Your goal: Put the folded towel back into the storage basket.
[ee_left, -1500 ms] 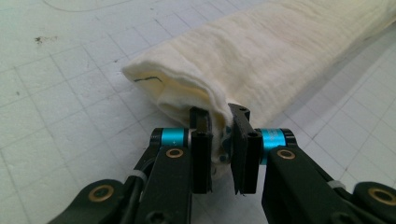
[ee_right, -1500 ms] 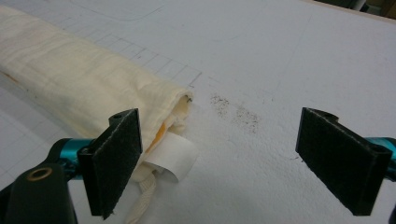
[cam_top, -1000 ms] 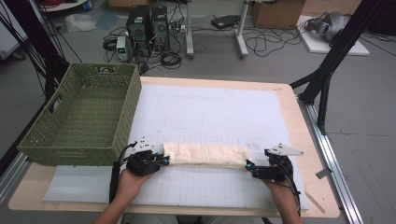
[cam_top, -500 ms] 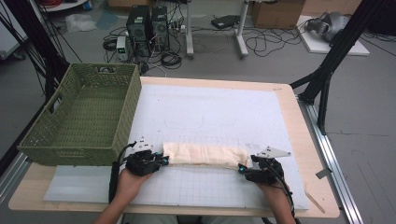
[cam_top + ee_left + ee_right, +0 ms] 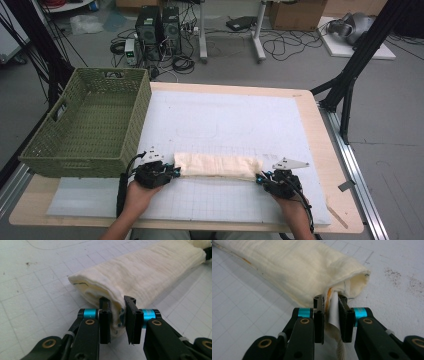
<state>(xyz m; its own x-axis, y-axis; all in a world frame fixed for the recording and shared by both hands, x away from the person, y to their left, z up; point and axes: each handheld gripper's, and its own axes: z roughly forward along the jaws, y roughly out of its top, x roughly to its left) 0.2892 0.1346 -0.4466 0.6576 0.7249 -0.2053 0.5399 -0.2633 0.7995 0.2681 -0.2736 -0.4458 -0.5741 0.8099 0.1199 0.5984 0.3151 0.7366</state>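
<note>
Folding a cloth (image 5: 217, 165) is what we've got going here, and we're at the bit where both ends are pinched. The cloth lies as a long cream roll across the near part of the white mat (image 5: 225, 125) on the bench (image 5: 320, 150). Our left tool (image 5: 173, 171) has its jaws clamped on the left end; in the left gripper view (image 5: 117, 315) you can see the layered fabric squeezed between them. Our right tool (image 5: 259, 178) is clamped on the other end, and the right gripper view (image 5: 329, 312) shows the hem and a white tag caught in the jaws.

Next move, we reckon: lift both ends together and keep them level, so the layers don't slide apart, then either fold again or carry it over. An even grip matters, since the fabric looks soft and floppy.

The green basket (image 5: 90, 125) sits at the bench's left edge, just beside the left tool, and it looks empty.
</note>
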